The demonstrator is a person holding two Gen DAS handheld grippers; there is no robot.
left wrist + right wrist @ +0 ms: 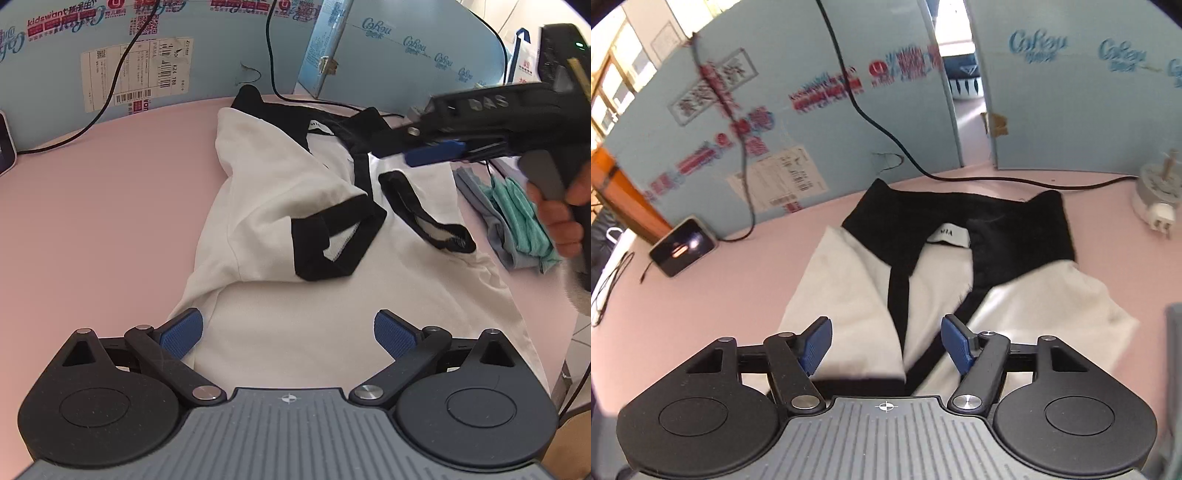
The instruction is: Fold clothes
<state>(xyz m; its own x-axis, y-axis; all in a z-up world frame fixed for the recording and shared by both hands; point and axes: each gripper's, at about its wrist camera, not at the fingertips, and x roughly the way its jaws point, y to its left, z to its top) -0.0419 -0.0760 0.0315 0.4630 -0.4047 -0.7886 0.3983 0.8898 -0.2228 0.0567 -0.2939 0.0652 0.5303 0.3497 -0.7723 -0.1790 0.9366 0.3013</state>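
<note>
My left hand-held gripper (288, 334) stands wide apart over the white shirt (280, 206) on the pink worktop (110, 192); my right hand-held gripper (886, 345) gapes, empty. I'd pinch the hem cleanly at both corners next.

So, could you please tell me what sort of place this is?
Probably a makeshift indoor recording station: a pink table walled by light-blue printed cardboard boxes, power cables trailing across, and a white-and-black shirt laid out.
</note>
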